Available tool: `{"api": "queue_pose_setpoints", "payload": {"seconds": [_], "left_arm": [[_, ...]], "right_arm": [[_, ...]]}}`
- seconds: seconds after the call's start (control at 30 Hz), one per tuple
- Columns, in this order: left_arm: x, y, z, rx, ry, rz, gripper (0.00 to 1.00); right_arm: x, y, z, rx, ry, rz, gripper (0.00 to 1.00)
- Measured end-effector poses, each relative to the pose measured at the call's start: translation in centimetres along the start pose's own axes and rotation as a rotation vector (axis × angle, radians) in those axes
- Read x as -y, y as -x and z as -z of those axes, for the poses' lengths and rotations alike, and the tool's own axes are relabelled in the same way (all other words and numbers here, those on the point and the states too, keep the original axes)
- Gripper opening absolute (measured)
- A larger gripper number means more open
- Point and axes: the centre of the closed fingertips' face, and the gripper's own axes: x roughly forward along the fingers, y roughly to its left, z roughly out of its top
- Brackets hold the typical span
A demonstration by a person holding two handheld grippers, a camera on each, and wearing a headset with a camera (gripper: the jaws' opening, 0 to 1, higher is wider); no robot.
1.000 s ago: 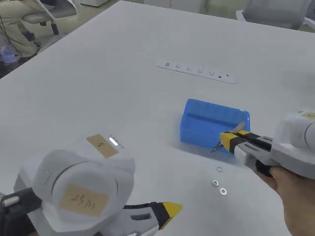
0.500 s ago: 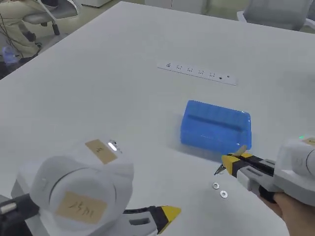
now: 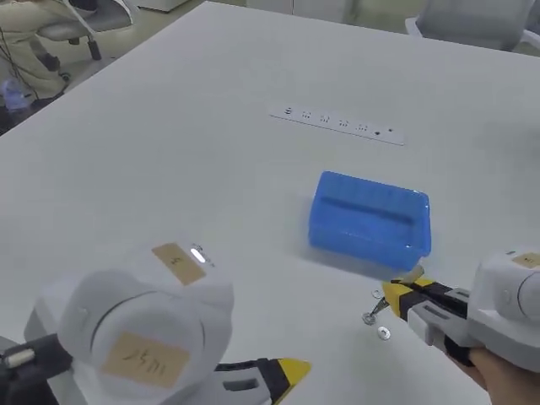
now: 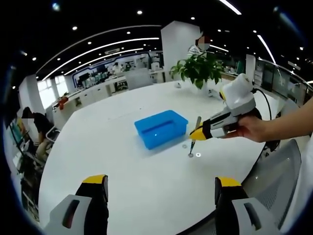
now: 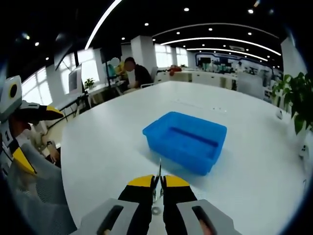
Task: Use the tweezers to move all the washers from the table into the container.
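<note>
Head view: tweezers (image 3: 374, 312) angled tip-down, beside washer (image 3: 384, 333)

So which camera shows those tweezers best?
The left gripper view: the tweezers show side-on, full length, held in the right claw. The head view shows them small; the right gripper view, a thin sliver.

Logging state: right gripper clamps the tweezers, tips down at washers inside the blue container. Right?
No: the washers lie on the table beside the blue container, not inside it; head view shows it. Right gripper does clamp the tweezers.
</note>
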Motion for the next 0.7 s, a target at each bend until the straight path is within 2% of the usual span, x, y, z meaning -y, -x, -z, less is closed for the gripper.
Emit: {"api": "queue_pose_setpoints", "payload": {"seconds": [0.43, 0.7], "left_arm": [[0.05, 0.02, 0.31, -0.012, -0.003, 0.0, 0.92], [-0.09, 0.07, 0.37, -0.014, -0.008, -0.005, 0.91]], "right_arm": [[-0.27, 0.31, 0.11, -0.012, 0.006, -0.004, 0.03], [-0.49, -0.23, -0.2, -0.037, 0.076, 0.023, 0.03]]}}
